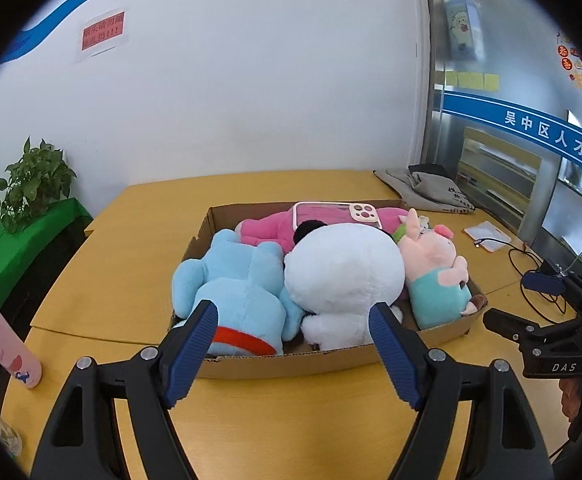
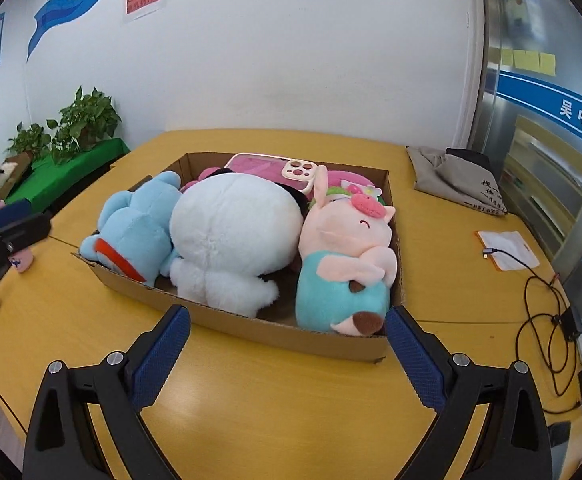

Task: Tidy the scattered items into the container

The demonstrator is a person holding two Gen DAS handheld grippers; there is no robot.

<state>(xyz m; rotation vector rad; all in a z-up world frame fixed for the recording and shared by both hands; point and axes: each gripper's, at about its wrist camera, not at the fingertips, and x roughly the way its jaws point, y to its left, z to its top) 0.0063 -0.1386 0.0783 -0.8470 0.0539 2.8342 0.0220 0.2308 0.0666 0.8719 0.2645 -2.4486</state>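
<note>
Right wrist view: cardboard box (image 2: 251, 322) mid-frame already packed with plush toys, both grippers (image 2: 287, 344) apart and empty; task looks near done.

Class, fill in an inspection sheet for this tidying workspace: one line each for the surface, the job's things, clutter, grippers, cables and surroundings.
Surface: yellow wooden table, mostly bare near the grippers.
Job's things: cardboard box holds the blue plush, white plush, pig plush, pink plush and a pink phone case lying on top.
Clutter: pink bottle, grey cloth bag, white pouch on the table outside the box.
Grippers: left gripper and right gripper both open, nothing between the fingers, short of the box.
Cables: black cable looped at the table's right edge.
Surroundings: white wall, potted plants, glass partition.
</note>
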